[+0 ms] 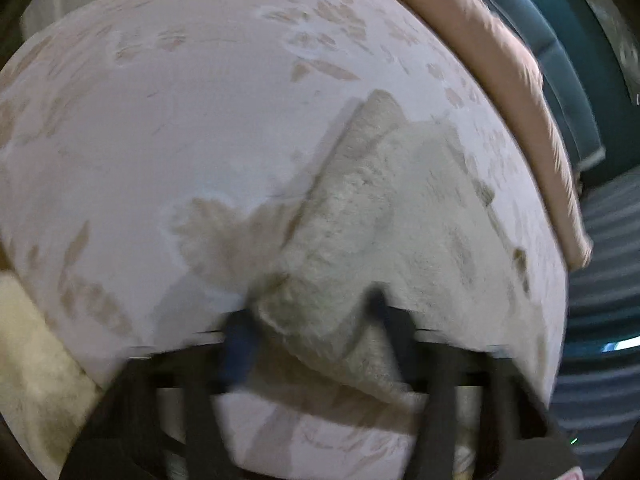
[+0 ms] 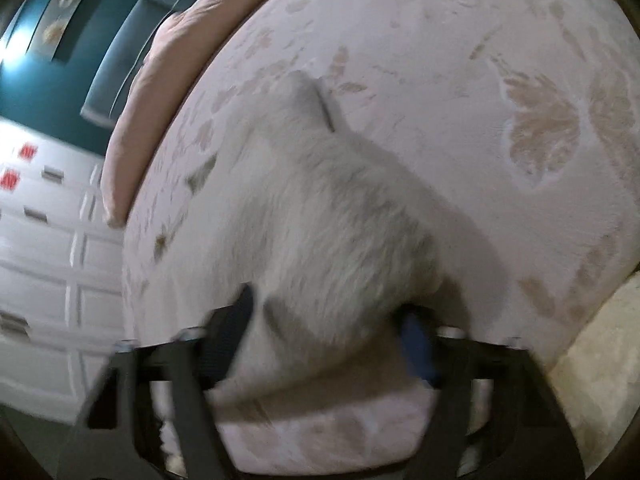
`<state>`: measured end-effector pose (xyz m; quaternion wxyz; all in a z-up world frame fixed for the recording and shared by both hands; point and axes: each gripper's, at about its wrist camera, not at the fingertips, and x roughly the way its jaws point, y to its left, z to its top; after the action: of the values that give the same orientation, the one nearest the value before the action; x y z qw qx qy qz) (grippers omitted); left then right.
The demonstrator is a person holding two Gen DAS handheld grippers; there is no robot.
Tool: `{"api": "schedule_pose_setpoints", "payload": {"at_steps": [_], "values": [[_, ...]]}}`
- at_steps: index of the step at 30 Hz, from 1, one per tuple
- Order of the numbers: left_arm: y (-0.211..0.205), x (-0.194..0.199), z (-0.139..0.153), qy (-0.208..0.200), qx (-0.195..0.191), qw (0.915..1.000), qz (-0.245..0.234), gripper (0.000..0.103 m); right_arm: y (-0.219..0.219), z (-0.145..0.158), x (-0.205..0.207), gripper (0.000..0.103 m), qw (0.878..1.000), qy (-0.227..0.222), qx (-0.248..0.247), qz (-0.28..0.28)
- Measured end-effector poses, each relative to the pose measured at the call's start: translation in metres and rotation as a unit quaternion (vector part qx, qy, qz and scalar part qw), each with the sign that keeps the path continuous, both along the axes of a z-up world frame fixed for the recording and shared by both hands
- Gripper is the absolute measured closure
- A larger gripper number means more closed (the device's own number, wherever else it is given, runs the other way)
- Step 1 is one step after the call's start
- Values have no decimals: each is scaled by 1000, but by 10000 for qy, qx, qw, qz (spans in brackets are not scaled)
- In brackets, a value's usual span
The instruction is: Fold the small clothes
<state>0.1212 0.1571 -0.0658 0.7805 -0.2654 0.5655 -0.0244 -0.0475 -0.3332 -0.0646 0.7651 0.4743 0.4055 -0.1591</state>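
Note:
A small fluffy cream-white garment (image 1: 360,216) lies bunched on the pale pink leaf-patterned bedspread (image 1: 160,120). My left gripper (image 1: 312,320) is shut on its near edge and lifts that edge off the bed. The same garment shows in the right wrist view (image 2: 332,216), where my right gripper (image 2: 328,320) is shut on its near edge too, fabric bulging between the fingers (image 2: 236,320). Both views are blurred by motion. The far end of the garment rests on the bedspread (image 2: 480,40).
A peach pillow or rolled blanket (image 1: 520,80) runs along the bed's far side, with a teal headboard (image 1: 580,92) behind it. A white panelled cabinet (image 2: 48,260) stands beside the bed. Another cream fluffy item (image 1: 32,360) lies at the near edge.

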Motion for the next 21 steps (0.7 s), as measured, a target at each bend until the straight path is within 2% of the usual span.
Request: {"api": "schedule_pose_setpoints", "payload": {"at_steps": [1,2,5,7,12,14,16,18,19,20,21], "values": [[-3,0,5,-33,56,9999,-86,83,-3,3,0,94,10000,24,22,-10],[-3,-2,12,-136,51,9998,-147,85,-4,6,0,94,10000,-38,71,44],[3,-20,33,-356,61,9989,-310,91,-2,32,-18,96,9991,-50,-337,260],[10,-36,39,-277,25,9987,-430,92,1,37,-33,96,9983,24,-434,384],[26,-97,25,232,284,9969,-696,92,23,26,-91,96,9881,862,-897,906],[24,-118,13,394,481,9949,-789,92,32,18,-105,95,9841,1131,-904,1032],[21,-127,6,479,527,9940,-836,88,36,12,-112,94,9816,1268,-889,1115],[21,-128,5,511,613,9941,-732,84,37,20,-113,89,9803,1221,-1062,1136],[22,-126,10,452,584,9951,-661,84,36,26,-113,83,9795,1229,-1157,1099],[24,-125,19,321,518,9965,-579,83,34,35,-114,82,9792,1184,-1267,1051],[26,-121,31,147,480,9975,-501,76,31,45,-115,81,9798,1083,-1350,1003]]}}
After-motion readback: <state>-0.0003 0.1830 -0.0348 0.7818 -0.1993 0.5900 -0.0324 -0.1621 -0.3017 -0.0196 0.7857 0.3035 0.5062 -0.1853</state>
